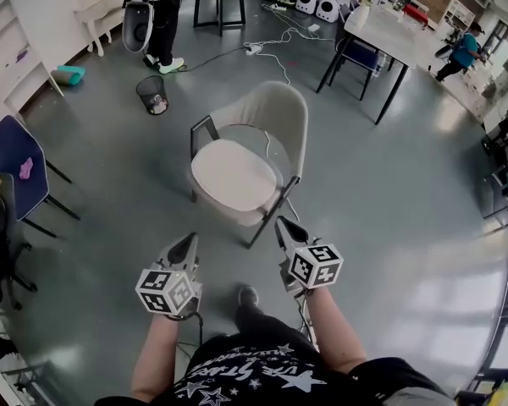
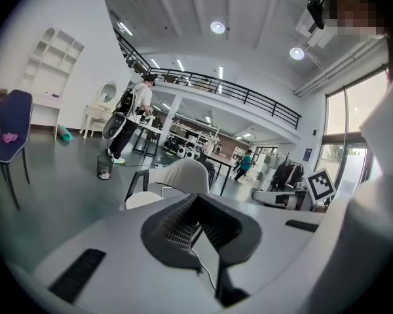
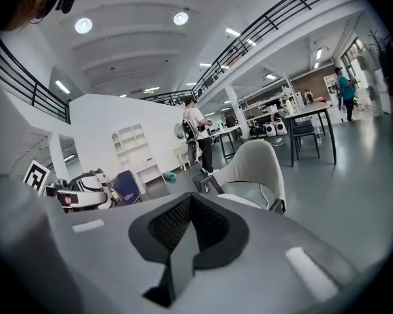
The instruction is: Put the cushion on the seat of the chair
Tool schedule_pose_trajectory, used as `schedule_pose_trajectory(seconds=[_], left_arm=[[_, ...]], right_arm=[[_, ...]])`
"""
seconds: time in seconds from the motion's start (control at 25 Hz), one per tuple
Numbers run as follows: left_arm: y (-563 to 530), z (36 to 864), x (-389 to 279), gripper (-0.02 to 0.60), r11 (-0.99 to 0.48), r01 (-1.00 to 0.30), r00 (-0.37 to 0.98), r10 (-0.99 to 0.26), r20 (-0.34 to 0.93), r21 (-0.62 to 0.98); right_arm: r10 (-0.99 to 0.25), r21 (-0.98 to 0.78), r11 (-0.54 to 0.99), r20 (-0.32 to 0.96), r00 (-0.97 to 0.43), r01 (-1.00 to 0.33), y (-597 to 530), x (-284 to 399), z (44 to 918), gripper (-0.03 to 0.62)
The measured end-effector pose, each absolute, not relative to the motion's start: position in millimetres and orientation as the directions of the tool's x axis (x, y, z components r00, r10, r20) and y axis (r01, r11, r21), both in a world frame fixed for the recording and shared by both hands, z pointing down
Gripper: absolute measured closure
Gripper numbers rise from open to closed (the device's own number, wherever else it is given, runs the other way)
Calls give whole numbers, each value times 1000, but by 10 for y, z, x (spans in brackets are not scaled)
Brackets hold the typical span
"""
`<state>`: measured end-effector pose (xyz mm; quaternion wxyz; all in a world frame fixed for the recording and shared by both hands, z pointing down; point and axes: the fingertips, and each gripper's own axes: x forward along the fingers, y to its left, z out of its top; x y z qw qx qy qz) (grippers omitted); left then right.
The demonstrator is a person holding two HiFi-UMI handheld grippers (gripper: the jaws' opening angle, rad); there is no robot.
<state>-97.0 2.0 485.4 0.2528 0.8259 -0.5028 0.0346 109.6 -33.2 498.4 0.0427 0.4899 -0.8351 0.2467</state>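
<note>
A pale round cushion [image 1: 231, 174] lies on the seat of the beige chair [image 1: 275, 112] with black legs, mid-floor in the head view. Both grippers hover nearer than the chair's front, apart from it, and point at it. The left gripper [image 1: 190, 242] has its jaws together with nothing between them. The right gripper [image 1: 281, 223] is also shut and empty, just off the chair's front right leg. In the left gripper view the chair [image 2: 183, 175] and cushion [image 2: 143, 199] show beyond the shut gripper [image 2: 195, 198]. The right gripper view shows the chair [image 3: 259, 162] past the right gripper [image 3: 191, 198].
A mesh waste bin [image 1: 153, 94] stands left of the chair, with a standing person [image 1: 165, 24] beyond it. A blue chair [image 1: 17, 163] with a pink thing on it is at far left. A black-legged table [image 1: 381, 32] stands back right, and cables [image 1: 267, 49] trail on the floor behind the chair.
</note>
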Motion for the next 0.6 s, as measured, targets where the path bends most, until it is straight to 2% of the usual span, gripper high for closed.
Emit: schedule_pose_trajectory(seconds=[0.32,0.6], left_arm=[[807,4837,-1345,574,-341,-856,472,-823,315,389],[1273,4818,-1428,574,-355,-849,483,-822,302,392]], right_arm=[[-792,-367,408,314,-524,-836,410,748,4898,591],[-797,-324,402,335,-502,-856,917,708,4903,591]])
